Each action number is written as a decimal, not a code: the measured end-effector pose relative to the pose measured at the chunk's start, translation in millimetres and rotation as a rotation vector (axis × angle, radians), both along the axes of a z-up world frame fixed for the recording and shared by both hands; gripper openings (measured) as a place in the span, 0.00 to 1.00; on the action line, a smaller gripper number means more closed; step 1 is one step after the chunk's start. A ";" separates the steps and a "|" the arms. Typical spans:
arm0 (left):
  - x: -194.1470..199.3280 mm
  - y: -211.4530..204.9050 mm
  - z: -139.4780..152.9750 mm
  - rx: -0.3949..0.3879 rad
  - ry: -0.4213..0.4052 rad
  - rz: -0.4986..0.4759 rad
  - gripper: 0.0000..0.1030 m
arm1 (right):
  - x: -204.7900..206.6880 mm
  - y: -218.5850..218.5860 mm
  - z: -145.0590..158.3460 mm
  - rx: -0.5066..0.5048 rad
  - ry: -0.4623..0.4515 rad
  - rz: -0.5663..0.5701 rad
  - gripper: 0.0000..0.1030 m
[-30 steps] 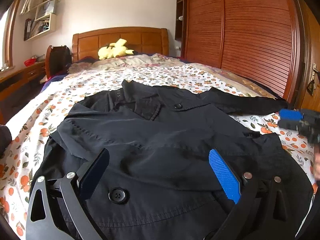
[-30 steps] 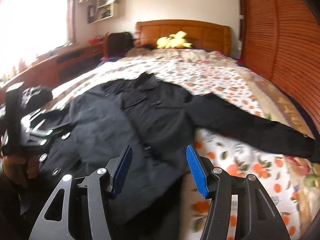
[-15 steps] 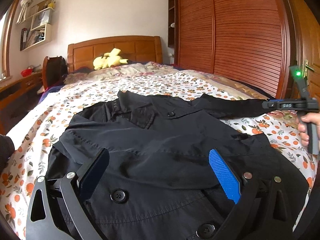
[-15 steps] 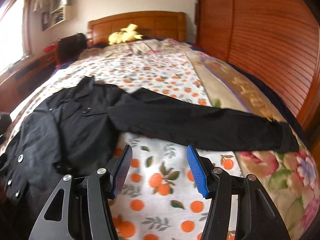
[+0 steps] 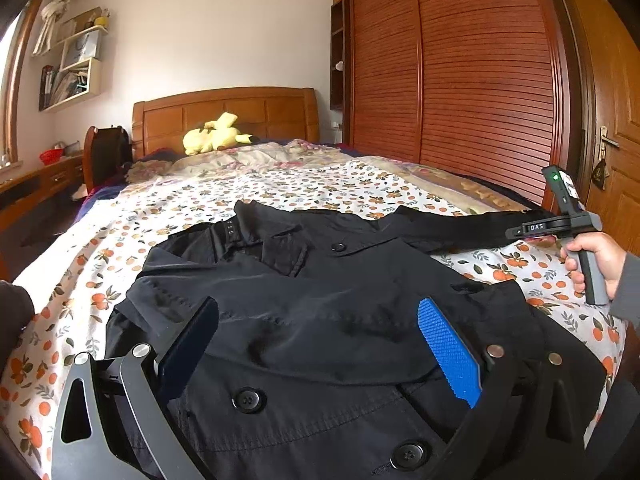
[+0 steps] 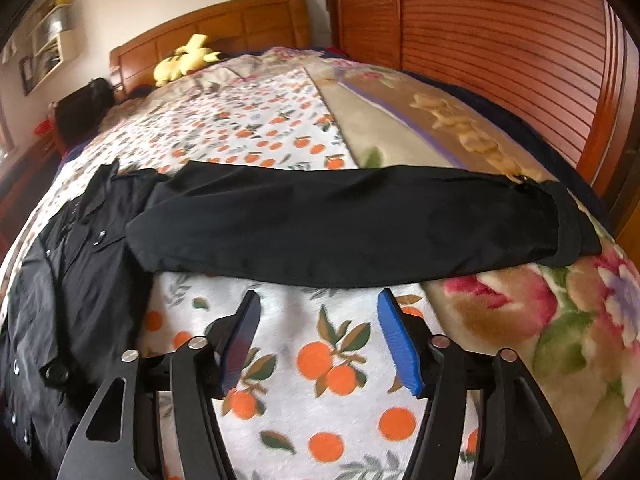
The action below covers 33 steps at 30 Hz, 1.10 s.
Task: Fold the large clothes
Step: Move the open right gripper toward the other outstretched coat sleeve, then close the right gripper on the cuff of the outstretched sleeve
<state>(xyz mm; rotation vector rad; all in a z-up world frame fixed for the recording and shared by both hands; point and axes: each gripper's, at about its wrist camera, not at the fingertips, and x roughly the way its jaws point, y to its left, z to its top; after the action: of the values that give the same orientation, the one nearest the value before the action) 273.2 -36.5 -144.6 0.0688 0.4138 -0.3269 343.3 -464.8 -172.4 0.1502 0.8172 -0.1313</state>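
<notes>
A black buttoned coat [image 5: 320, 312] lies spread on the bed, its left side folded over the front. Its right sleeve [image 6: 344, 228] stretches out flat to the right across the sheet. My left gripper [image 5: 316, 336] is open and empty, low over the coat's lower front. My right gripper [image 6: 316, 316] is open and empty, just short of the sleeve's near edge; in the left wrist view its handle [image 5: 576, 236] shows in a hand at the right.
The bed has an orange-print sheet [image 6: 280, 128] and a floral blanket [image 6: 560, 320] at the right. A yellow plush toy [image 5: 214, 134] lies by the wooden headboard [image 5: 224, 116]. A slatted wardrobe [image 5: 460, 80] stands along the right side.
My right gripper has swung from over the coat's body to the right and now faces the outstretched sleeve. My left gripper has stayed over the coat front, tilting up slightly.
</notes>
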 end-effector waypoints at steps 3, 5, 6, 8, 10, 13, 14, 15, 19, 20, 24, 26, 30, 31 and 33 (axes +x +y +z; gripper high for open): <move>0.3 1.3 0.7 -0.005 0.003 0.000 0.98 | 7.9 -9.2 -6.9 0.024 0.019 -0.029 0.58; 0.6 1.7 0.8 -0.005 0.006 -0.001 0.98 | 12.2 -15.7 -11.4 0.049 0.030 -0.053 0.58; 1.2 1.6 0.5 -0.004 0.009 -0.001 0.98 | 13.9 -19.1 -13.1 0.063 0.035 -0.064 0.58; 2.0 1.4 -0.6 -0.002 0.015 -0.003 0.98 | 15.9 -25.8 -15.8 0.085 0.043 -0.091 0.58; 2.6 0.9 -1.2 -0.001 0.019 -0.007 0.98 | 17.1 -32.0 -18.3 0.108 0.047 -0.113 0.58; 2.1 0.7 -1.9 -0.001 0.019 -0.011 0.98 | 20.5 -42.1 -21.8 0.133 0.052 -0.153 0.58; 1.9 0.9 -1.8 -0.001 0.019 -0.012 0.98 | 22.2 -45.5 -22.0 0.142 0.051 -0.162 0.58; 2.0 1.1 -1.8 -0.002 0.020 -0.012 0.98 | 23.2 -48.7 -22.2 0.145 0.048 -0.176 0.58; 1.7 1.7 -1.9 -0.003 0.022 -0.010 0.98 | 30.2 -60.3 -24.1 0.160 0.044 -0.222 0.51; 1.8 1.9 -1.9 -0.003 0.024 -0.011 0.98 | 31.8 -61.4 -23.9 0.151 0.045 -0.230 0.48; 1.7 1.3 -1.4 0.002 0.027 -0.017 0.98 | 39.9 -61.7 -20.7 0.081 0.057 -0.245 0.18; 1.8 1.4 -1.9 0.004 0.030 -0.019 0.98 | 45.0 -60.1 -17.0 0.054 0.060 -0.234 0.11; 1.2 0.6 -1.8 0.008 0.033 -0.024 0.98 | 45.8 -45.1 10.5 -0.021 -0.007 -0.186 0.04; 1.4 0.8 -1.6 0.008 0.033 -0.025 0.98 | 44.8 -40.4 18.4 -0.029 -0.027 -0.171 0.03; 1.4 1.1 -1.4 0.009 0.034 -0.026 0.98 | 41.2 -26.4 38.3 -0.041 -0.079 -0.121 0.03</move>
<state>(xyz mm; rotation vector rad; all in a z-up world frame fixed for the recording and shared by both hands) 274.6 -35.4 -146.0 0.0774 0.4485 -0.3528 384.6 -491.2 -134.1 0.1653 0.7258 -0.2548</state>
